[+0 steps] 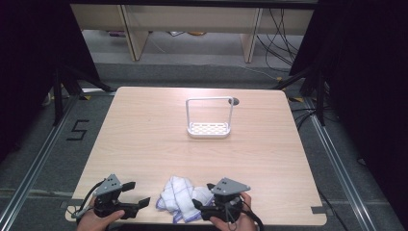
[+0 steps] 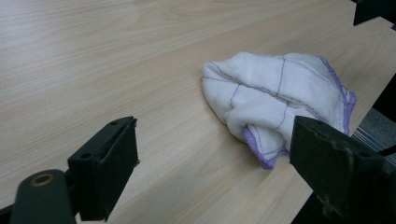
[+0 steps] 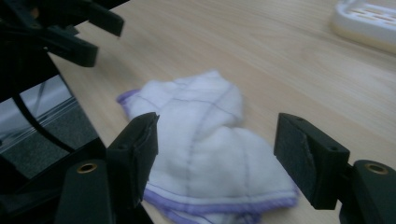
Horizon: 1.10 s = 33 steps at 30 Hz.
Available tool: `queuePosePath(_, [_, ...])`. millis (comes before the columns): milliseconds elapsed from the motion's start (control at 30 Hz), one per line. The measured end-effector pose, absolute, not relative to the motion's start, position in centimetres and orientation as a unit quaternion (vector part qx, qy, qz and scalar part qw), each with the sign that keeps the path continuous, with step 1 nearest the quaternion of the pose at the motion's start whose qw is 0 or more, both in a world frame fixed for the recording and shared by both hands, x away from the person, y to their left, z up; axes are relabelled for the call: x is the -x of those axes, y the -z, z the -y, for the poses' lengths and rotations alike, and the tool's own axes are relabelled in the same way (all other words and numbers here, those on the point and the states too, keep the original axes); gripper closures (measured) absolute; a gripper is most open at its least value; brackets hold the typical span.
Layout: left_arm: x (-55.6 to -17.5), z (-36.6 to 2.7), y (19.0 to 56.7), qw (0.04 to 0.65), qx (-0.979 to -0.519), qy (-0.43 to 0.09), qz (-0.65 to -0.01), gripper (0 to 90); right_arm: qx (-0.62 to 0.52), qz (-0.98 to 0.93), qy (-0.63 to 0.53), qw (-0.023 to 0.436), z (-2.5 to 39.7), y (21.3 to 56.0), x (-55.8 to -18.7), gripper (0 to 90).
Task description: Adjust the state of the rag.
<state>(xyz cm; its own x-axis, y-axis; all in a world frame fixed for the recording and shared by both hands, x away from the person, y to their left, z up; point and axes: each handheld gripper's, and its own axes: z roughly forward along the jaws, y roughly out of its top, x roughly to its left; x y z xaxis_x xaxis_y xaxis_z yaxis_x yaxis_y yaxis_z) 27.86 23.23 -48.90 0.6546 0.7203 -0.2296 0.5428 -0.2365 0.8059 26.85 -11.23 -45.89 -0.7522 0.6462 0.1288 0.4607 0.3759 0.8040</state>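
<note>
A crumpled white cloth (image 1: 179, 196) with thin purple lines and a purple hem lies near the table's front edge. My left gripper (image 1: 136, 194) stands open just to its left, and in the left gripper view the cloth (image 2: 275, 93) lies ahead and to the right of the open gripper (image 2: 217, 140). My right gripper (image 1: 202, 196) is open at the cloth's right side. In the right gripper view the cloth (image 3: 205, 126) lies between and just beyond the open gripper (image 3: 219, 140); I cannot tell if the jaws touch it. A white rack (image 1: 209, 123) with a tall loop handle stands mid-table.
The light wooden table (image 1: 144, 139) is bare between the cloth and the rack. The rack's base (image 3: 369, 18) shows at the top right of the right gripper view, and the left gripper (image 3: 70, 28) at its top left. A small dark hole (image 1: 235, 101) sits behind the rack.
</note>
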Motion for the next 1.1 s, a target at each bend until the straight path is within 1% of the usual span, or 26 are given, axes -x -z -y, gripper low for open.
queuePosePath(67, [-28.0, -23.3, 49.0, 0.471, -0.777, -0.094, -0.407, 14.7, -0.318, -0.831, -0.448, 0.087, 9.8, 46.0, -26.7, 35.5])
queuePosePath(100, [-27.9, -23.2, 49.0, 0.473, -0.773, -0.094, -0.412, 14.7, -0.309, -0.835, -0.45, 0.074, 9.0, 46.0, -26.6, 39.0])
queuePosePath(133, [-27.9, -23.2, 49.0, 0.472, -0.774, -0.094, -0.411, 14.7, -0.297, -0.841, -0.446, 0.073, 8.3, 46.1, -26.6, 40.0])
queuePosePath(200, [-27.9, -23.3, 49.0, 0.472, -0.778, -0.096, -0.403, 14.7, -0.289, -0.854, -0.424, 0.084, 6.8, 46.5, -26.6, 41.0])
queuePosePath(267, [-27.9, -23.2, 49.0, 0.469, -0.78, -0.095, -0.402, 14.7, -0.282, -0.867, -0.398, 0.099, 5.8, 47.0, -26.6, 44.0])
queuePosePath(333, [-27.8, -23.0, 49.0, 0.472, -0.777, -0.097, -0.406, 14.7, -0.285, -0.869, -0.393, 0.097, 5.5, 47.2, -26.5, 44.3])
queuePosePath(400, [-27.8, -23.0, 48.9, 0.465, -0.782, -0.096, -0.404, 14.7, -0.274, -0.879, -0.372, 0.121, 5.1, 47.6, -26.7, 45.2])
queuePosePath(500, [-27.9, -23.0, 49.1, 0.47, -0.781, -0.094, -0.399, 14.7, -0.265, -0.886, -0.357, 0.134, 4.9, 47.9, -26.9, 45.0])
queuePosePath(567, [-27.9, -23.0, 49.1, 0.47, -0.782, -0.093, -0.4, 14.7, -0.267, -0.888, -0.351, 0.132, 4.7, 48.5, -27.2, 44.1])
queuePosePath(667, [-27.9, -22.9, 49.1, 0.473, -0.781, -0.093, -0.398, 14.7, -0.262, -0.895, -0.331, 0.147, 4.5, 49.0, -27.3, 45.8])
queuePosePath(767, [-27.9, -22.9, 49.1, 0.473, -0.78, -0.093, -0.399, 14.7, -0.247, -0.899, -0.324, 0.159, 4.5, 49.3, -27.6, 52.6])
queuePosePath(800, [-27.9, -22.9, 49.1, 0.473, -0.781, -0.092, -0.397, 14.7, -0.249, -0.9, -0.324, 0.153, 4.5, 49.3, -27.6, 56.9])
queuePosePath(867, [-27.9, -22.9, 49.0, 0.466, -0.785, -0.091, -0.397, 14.7, -0.249, -0.9, -0.32, 0.16, 4.8, 49.1, -27.7, 66.9])
queuePosePath(967, [-27.9, -22.9, 49.0, 0.465, -0.786, -0.092, -0.397, 14.7, -0.257, -0.891, -0.347, 0.138, 5.3, 49.0, -28.0, 79.9])
queuePosePath(1033, [-27.9, -22.9, 49.0, 0.465, -0.786, -0.092, -0.397, 14.7, -0.261, -0.888, -0.356, 0.126, 5.8, 48.4, -28.2, 83.6])
queuePosePath(1100, [-27.9, -23.0, 49.1, 0.47, -0.783, -0.094, -0.395, 14.8, -0.258, -0.882, -0.373, 0.128, 6.3, 47.6, -28.4, 85.0])
